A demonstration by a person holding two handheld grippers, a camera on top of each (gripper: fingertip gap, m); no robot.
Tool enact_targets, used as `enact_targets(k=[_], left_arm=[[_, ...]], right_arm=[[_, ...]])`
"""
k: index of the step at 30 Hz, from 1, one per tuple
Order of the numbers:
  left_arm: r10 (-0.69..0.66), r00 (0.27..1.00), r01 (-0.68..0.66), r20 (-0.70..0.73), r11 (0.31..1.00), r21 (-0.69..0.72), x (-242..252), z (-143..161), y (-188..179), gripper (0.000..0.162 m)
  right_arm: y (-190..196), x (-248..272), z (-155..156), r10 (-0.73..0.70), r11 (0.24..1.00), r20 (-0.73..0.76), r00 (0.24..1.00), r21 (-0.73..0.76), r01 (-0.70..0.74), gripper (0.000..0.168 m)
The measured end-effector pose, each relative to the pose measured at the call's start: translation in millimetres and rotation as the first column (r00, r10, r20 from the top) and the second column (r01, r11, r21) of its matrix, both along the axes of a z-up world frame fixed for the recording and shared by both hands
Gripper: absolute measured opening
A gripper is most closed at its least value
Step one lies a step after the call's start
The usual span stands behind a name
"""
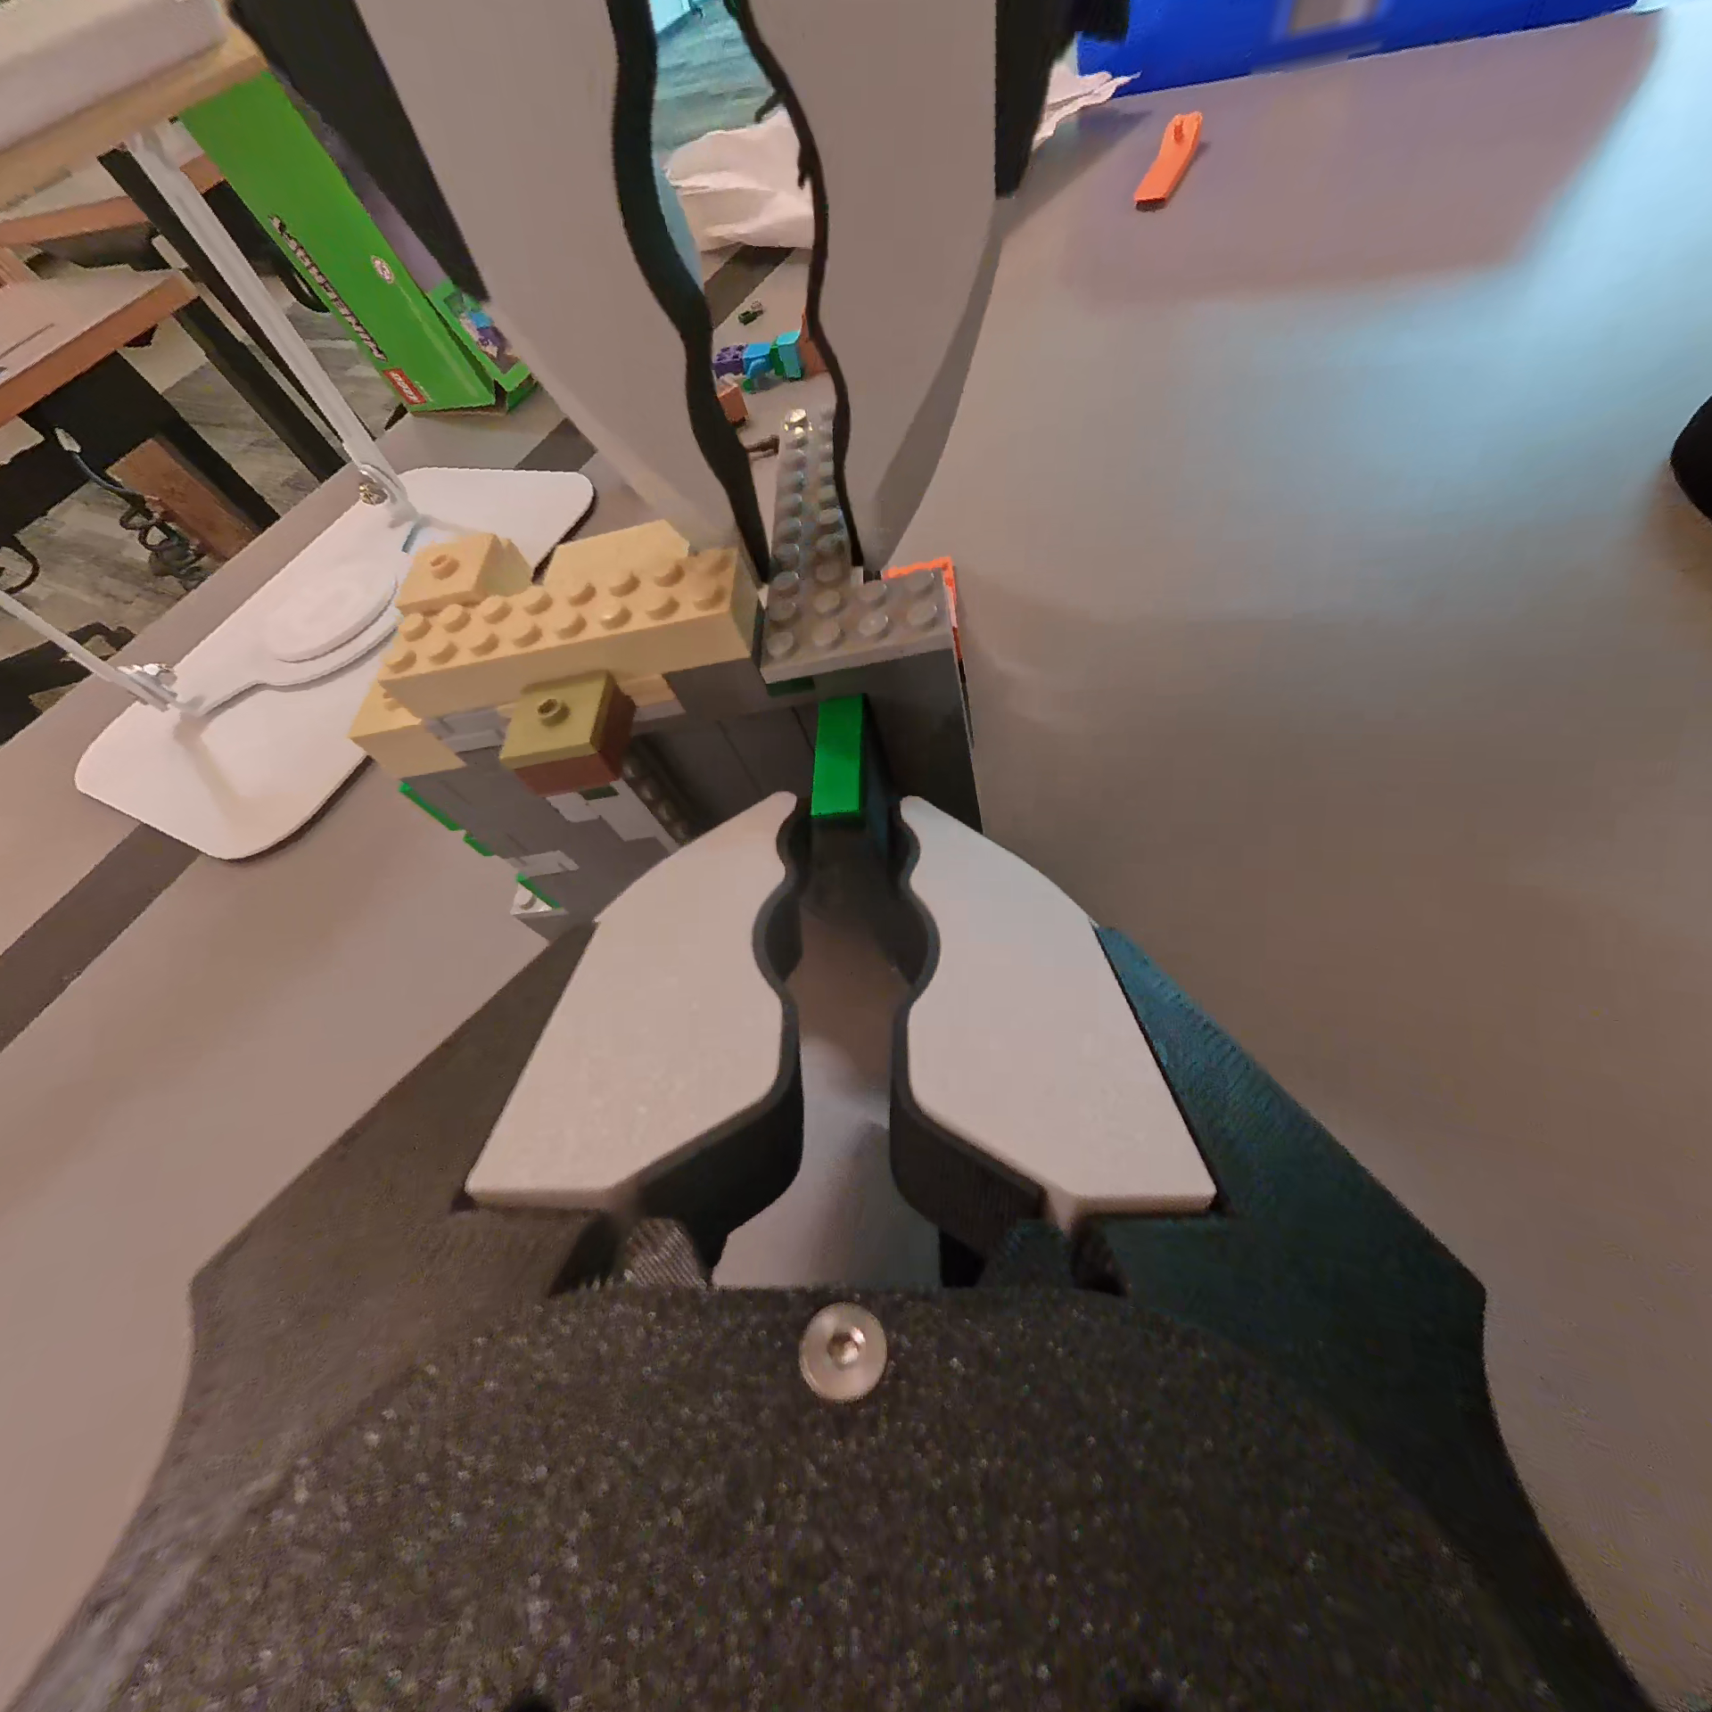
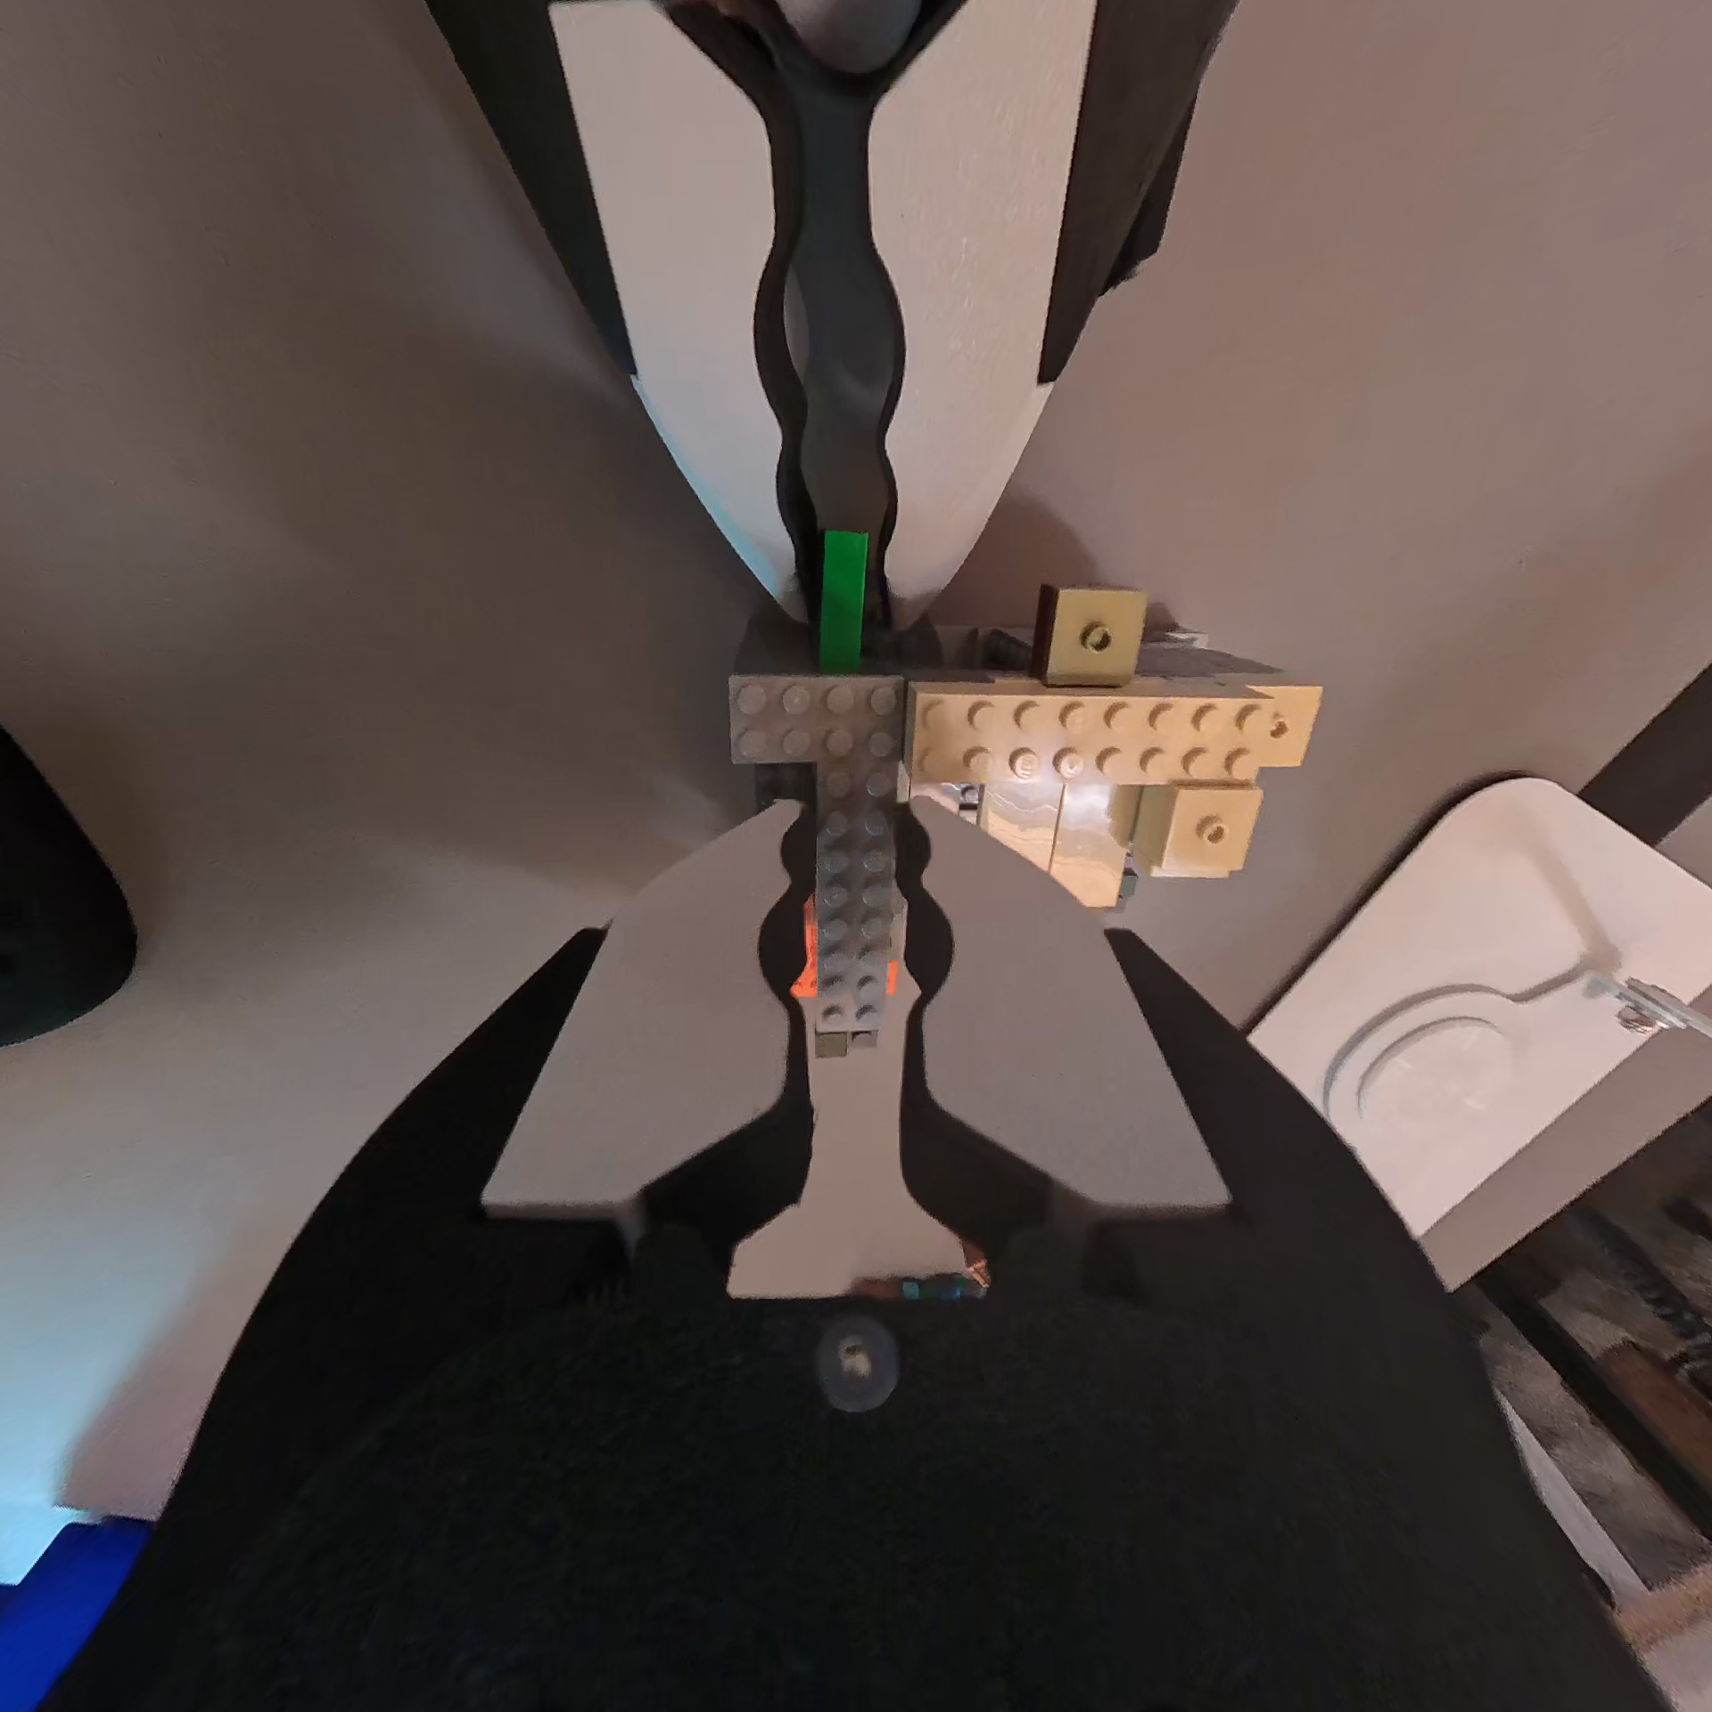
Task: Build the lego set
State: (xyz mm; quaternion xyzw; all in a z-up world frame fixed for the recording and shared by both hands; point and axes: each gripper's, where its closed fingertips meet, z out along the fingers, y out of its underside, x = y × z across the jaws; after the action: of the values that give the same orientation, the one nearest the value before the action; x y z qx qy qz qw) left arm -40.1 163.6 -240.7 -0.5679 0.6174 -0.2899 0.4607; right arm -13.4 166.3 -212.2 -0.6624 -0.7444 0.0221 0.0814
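We see the two grippers meeting tip to tip over the lego build (image 1: 648,704), which stands on the grey table (image 1: 1297,648). The left gripper (image 1: 848,815) reaches in level from the near side of its own view, its fingers (image 1: 686,1000) drawn close on a green piece (image 1: 838,755) that stands on edge at the build's grey corner. The gap between the tips is narrow and the green piece sits right in it, so we read it as clamped on that piece. From the right wrist view the same green piece (image 2: 843,602) pokes out between the left tips at the far side of the build.

The right gripper (image 2: 857,815) comes from the opposite side, pointing straight at the left one. Its fingers (image 2: 667,1019) flank a long grey plate (image 2: 857,889) that runs out from the build's grey studded corner, and they press close on its sides, gripping it. In the left view this plate (image 1: 811,500) shows between the right tips.

A tan brick row (image 1: 574,621) tops the build beside the grey corner. A white stand base (image 1: 278,667) lies just beside the build, a green box (image 1: 371,269) farther off, and an orange tool (image 1: 1169,157) well apart on the table.
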Motion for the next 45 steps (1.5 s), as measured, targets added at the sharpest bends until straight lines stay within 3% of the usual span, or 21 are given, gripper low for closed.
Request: enact_targets(k=[24, 37, 41, 45], left_arm=[[-0.003, 1.0, 0.004, 0.014, 1.0, -0.028, -1, 4, -1, 0.01], [-0.007, 1.0, 0.01, 0.029, 0.995, -0.098, -2, 4, 0, 0.009], [-0.002, 0.999, 0.006, 0.038, 0.996, -0.087, -3, 4, 3, 0.009], [-0.01, 1.0, 0.011, 0.015, 0.996, -0.086, -7, 2, 0, 0.027]], right_arm=[[-1, 1, -4, -0.028, 0.999, 0.03, 0.999, -0.038, 0.029, 0.016], [1, 0, 1, -0.055, 0.997, -0.026, 0.998, 0.045, 0.056, 0.017], [2, 2, 35, -0.117, 0.987, -0.151, 0.982, 0.094, 0.132, 0.038], [-5, 20, 61, -0.192, 0.962, -0.331, 0.924, 0.124, 0.244, 0.048]])
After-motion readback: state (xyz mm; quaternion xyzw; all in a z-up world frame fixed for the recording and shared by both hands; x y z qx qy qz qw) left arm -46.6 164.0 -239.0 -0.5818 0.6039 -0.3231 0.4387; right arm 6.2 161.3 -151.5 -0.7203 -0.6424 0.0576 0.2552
